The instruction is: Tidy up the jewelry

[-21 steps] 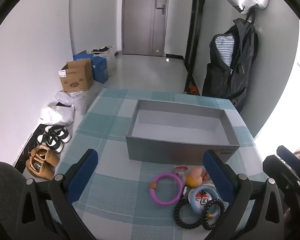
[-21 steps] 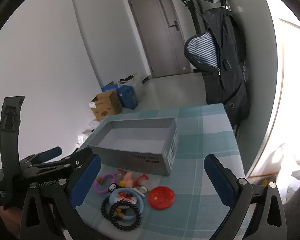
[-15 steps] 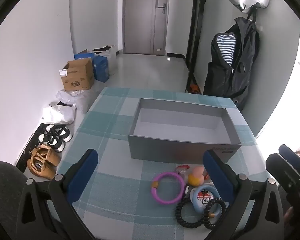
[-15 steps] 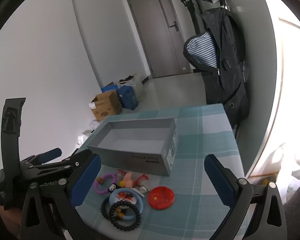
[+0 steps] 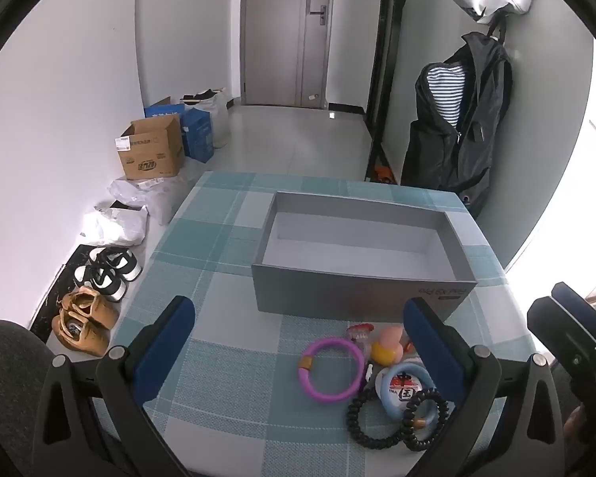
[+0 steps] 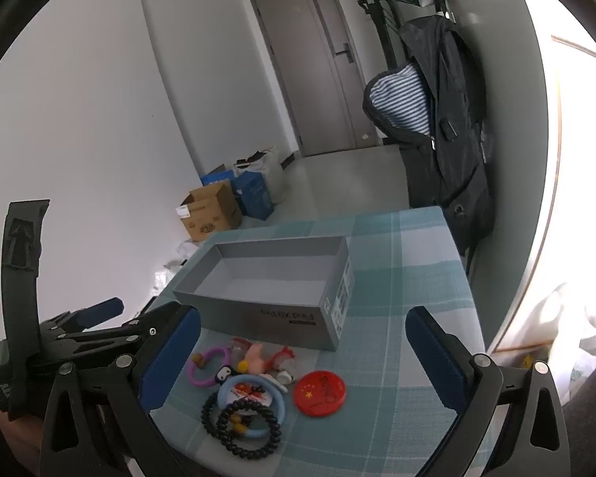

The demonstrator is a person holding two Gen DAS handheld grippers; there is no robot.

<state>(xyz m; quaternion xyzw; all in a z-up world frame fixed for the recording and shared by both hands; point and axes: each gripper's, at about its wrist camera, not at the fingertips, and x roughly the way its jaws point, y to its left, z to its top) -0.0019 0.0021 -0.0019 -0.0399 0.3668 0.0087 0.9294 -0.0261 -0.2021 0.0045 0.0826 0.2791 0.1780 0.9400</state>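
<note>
An empty grey box (image 5: 361, 298) stands open on the checked tablecloth (image 5: 218, 278). In front of it lies a heap of trinkets: a purple bracelet (image 5: 329, 397), two black bead bracelets (image 5: 371, 443), a light blue ring (image 6: 280, 397) around a round badge, a pink and yellow toy (image 5: 385, 348) and a red badge (image 6: 320, 393). My left gripper (image 5: 298, 306) hovers open above the near table, with the heap by its right finger. My right gripper (image 6: 302, 314) is open too, and the heap lies low between its fingers. Neither holds anything.
The table's left edge drops to a floor with shoes (image 5: 95, 278), white bags and a cardboard box (image 5: 151, 155). A dark jacket (image 5: 457, 127) hangs by the table's far right corner. The left gripper (image 6: 91, 318) shows at the right wrist view's left edge.
Both views have shifted only very slightly. The trinkets and the box lie where they were, and both grippers stay open.
</note>
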